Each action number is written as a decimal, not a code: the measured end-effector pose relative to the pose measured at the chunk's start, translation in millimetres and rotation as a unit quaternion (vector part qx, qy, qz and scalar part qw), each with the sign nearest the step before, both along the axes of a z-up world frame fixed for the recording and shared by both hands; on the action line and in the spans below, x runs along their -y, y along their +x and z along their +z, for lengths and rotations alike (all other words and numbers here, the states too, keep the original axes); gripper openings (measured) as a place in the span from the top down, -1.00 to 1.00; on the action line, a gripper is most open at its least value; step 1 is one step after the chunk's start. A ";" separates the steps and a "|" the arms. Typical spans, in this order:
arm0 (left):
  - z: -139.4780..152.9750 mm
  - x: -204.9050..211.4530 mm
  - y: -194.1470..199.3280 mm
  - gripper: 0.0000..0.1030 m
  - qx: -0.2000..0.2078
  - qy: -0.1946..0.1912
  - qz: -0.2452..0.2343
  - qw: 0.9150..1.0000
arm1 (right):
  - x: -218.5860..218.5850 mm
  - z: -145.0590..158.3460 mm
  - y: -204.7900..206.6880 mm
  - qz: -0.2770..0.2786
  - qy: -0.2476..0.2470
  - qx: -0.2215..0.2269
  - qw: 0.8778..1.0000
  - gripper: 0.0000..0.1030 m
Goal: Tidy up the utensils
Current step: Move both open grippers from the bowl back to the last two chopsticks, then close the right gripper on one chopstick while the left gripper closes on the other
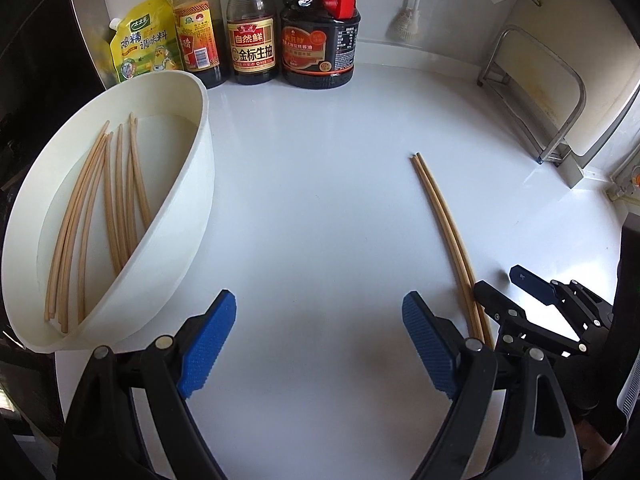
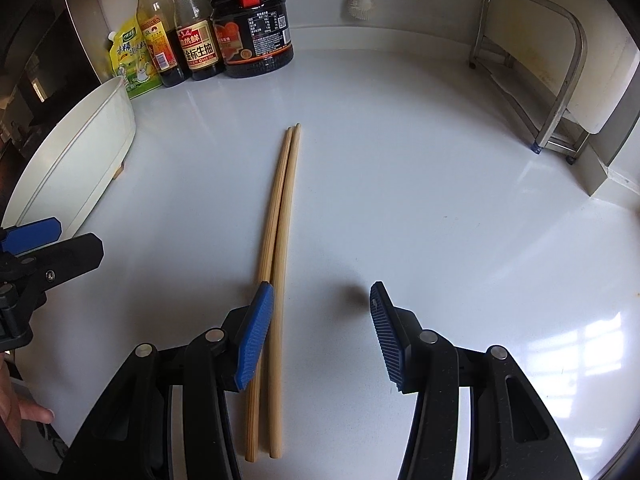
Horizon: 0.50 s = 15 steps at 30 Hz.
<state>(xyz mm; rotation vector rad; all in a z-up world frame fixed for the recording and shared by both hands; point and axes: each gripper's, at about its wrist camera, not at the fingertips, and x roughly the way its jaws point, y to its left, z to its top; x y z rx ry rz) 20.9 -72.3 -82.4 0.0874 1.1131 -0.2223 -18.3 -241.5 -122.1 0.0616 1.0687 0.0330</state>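
Observation:
Two wooden chopsticks (image 2: 280,240) lie side by side on the white counter; they also show in the left wrist view (image 1: 444,224). My right gripper (image 2: 320,308) is open and low over their near ends, its left finger (image 2: 256,332) touching or just above one stick. A white oblong container (image 1: 172,216) at the left holds several chopsticks (image 1: 100,208); its side shows in the right wrist view (image 2: 80,148). My left gripper (image 1: 318,320) is open and empty, between the container and the loose pair. The right gripper (image 1: 516,292) shows beside the sticks.
Sauce bottles (image 1: 252,20) and a yellow seasoning pouch (image 1: 144,44) stand along the back wall. A metal rack with a cutting board (image 1: 556,92) stands at the right. A white brush (image 1: 404,20) hangs at the back. The counter's front edge is near.

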 end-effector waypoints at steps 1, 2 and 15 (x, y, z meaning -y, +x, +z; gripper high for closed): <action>-0.7 1.5 -0.3 -0.62 0.000 0.001 -0.001 1.000 | -0.8 0.3 -0.2 0.002 -0.003 0.002 1.000 0.06; -1.4 2.7 -0.4 -0.62 0.000 0.001 -0.002 1.000 | -2.1 0.3 -0.2 0.006 -0.006 0.004 1.000 0.06; -14.0 22.6 -0.1 -0.62 -0.008 -0.004 0.000 1.000 | -7.4 -1.8 3.5 0.037 -0.024 0.015 0.999 0.81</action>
